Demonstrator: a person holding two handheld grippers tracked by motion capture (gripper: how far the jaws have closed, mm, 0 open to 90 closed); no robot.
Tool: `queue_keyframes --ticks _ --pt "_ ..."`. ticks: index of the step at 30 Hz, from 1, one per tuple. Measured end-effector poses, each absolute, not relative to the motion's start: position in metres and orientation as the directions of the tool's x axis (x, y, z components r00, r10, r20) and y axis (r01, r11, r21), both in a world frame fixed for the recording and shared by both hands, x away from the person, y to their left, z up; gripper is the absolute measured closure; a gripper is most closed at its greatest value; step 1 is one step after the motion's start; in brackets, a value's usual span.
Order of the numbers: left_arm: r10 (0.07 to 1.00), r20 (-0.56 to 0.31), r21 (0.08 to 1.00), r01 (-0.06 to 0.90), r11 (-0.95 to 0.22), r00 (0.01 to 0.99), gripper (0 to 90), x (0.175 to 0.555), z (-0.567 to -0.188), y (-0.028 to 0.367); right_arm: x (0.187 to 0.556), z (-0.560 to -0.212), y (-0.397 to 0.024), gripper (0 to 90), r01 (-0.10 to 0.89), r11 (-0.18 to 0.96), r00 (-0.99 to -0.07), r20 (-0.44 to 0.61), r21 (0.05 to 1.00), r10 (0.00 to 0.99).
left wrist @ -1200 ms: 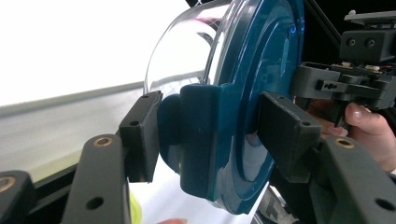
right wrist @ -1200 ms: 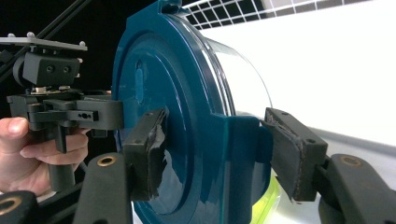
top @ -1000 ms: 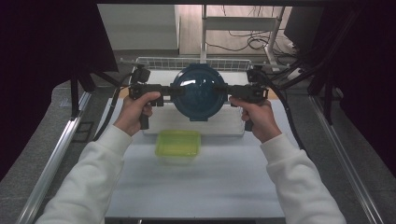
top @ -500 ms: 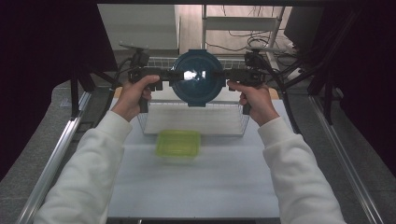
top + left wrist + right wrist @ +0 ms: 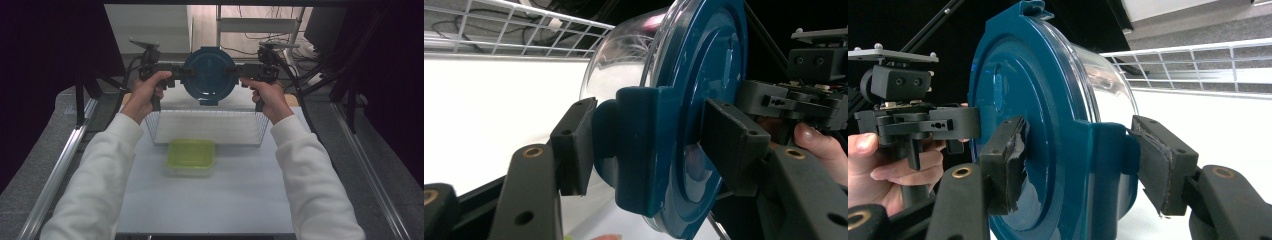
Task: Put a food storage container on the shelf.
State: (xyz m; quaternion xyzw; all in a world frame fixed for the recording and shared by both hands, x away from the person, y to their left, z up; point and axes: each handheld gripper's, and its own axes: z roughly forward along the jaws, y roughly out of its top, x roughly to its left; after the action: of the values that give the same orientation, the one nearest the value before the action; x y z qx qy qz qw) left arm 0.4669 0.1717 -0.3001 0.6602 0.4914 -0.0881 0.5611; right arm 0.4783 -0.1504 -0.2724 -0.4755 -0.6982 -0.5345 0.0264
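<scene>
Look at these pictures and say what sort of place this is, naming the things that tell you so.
Probably a lab or workshop bench set up for recording handling tasks. A white table sits inside a metal frame, dark curtains hang at both sides, and loose cables lie on the floor behind.

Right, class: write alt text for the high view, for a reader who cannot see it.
A person's two hands hold a round clear container with a dark blue lid tipped on its side between the left gripper and right gripper, above a white wire basket. A rectangular container with a lime-green lid sits on the white table nearer the person.
</scene>
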Motion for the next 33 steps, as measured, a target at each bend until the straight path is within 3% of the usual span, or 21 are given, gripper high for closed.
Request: queue_keyframes --ticks 10,33 --pt "0.552 -0.693 0.619 0.776 0.125 0.464 40.3 0.481 -0.318 0.168 0.493 -0.293 -0.152 39.9 0.746 -0.046 -0.489 0.593 0.665 0.64" --pt "0.505 -0.788 0.506 0.837 0.206 0.352 38.5 0.508 -0.335 0.166 0.527 -0.303 -0.157 37.1 0.856 -0.071 -0.36 0.688 0.513 0.63"
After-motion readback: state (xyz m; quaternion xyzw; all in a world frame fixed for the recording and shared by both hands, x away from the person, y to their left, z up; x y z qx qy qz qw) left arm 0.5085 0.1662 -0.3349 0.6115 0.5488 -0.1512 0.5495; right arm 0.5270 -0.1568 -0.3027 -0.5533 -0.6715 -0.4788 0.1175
